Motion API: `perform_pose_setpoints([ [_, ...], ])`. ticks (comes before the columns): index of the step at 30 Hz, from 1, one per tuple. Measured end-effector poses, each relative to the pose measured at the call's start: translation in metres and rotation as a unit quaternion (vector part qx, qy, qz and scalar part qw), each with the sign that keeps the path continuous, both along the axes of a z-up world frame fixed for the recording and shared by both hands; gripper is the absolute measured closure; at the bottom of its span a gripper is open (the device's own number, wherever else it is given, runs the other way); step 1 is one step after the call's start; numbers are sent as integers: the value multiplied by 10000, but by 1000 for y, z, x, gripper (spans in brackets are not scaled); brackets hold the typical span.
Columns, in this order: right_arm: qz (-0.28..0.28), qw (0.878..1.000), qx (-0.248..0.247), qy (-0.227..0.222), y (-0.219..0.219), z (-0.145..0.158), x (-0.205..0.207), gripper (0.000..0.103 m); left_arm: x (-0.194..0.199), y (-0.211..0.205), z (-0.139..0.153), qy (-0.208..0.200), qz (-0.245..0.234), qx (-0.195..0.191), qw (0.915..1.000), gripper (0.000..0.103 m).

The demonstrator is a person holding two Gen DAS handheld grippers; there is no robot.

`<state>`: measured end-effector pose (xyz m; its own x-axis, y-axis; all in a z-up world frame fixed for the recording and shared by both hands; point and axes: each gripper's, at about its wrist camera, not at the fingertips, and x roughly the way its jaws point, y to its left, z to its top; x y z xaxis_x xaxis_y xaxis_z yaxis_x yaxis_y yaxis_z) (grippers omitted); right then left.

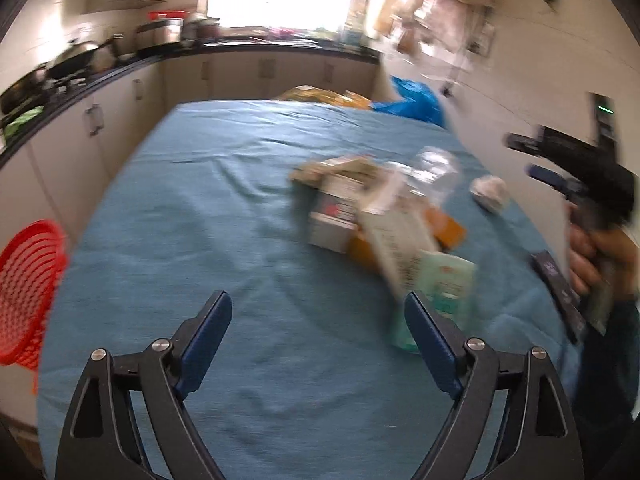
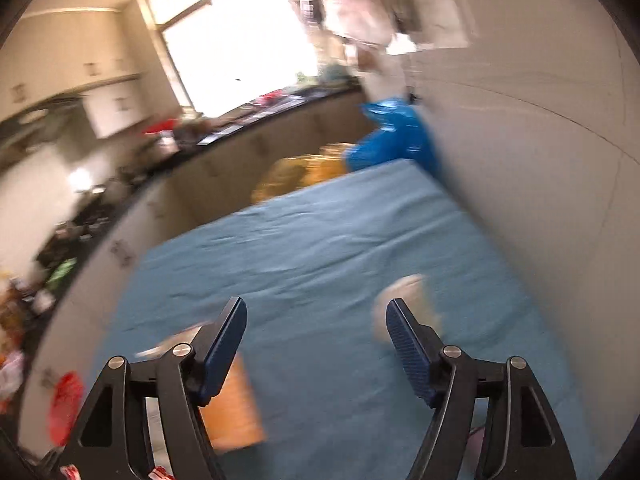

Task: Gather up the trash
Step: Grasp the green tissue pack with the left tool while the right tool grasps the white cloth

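A pile of trash lies on the blue-clothed table (image 1: 200, 220): white cartons (image 1: 340, 208), a clear plastic bottle (image 1: 436, 168), an orange box (image 1: 450, 230), a green packet (image 1: 448, 280) and a crumpled paper ball (image 1: 490, 192). My left gripper (image 1: 318, 304) hovers open over bare cloth, with the green packet just beyond its right finger. My right gripper (image 2: 316, 308) is open and empty. The paper ball (image 2: 404, 296) sits just past its right finger and the orange box (image 2: 236, 400) lies under its left finger. In the left wrist view the right gripper (image 1: 528, 158) is at the far right, held by a hand (image 1: 586, 258).
A red mesh basket (image 1: 28, 280) stands off the table's left edge. A blue plastic bag (image 1: 416, 100) and yellow bags (image 1: 320, 96) sit past the far end. Kitchen counters (image 1: 100, 76) run along the left and back; a white wall (image 2: 540, 200) borders the right.
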<state>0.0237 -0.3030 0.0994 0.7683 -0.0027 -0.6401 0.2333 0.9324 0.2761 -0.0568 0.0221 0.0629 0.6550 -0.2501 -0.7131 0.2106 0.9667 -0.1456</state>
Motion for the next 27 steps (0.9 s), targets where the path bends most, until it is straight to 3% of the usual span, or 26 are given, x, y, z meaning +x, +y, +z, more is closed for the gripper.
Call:
perform_pose_setpoints([
  [3,-171,9991,252,309,-21,-19,18,25,1,-27,-6,175,-394,-2,9991,11],
  [7,-333,9975,-177,600,-22,-33,31,25,0,-62,-15,299,-699,274,9967,11],
  [11,-349,9961,-217,777,-29,-47,38,27,-1,-82,-20,284,-823,528,9948,11],
  [15,-193,9952,-133,952,-27,-59,40,66,2,-95,-28,293,-823,793,9930,11],
  [18,-116,9965,-38,826,-25,-57,35,72,6,-100,-35,370,-783,906,9921,11],
  [27,726,9969,296,-112,13,-26,8,73,28,-96,-52,476,-191,892,9947,13],
])
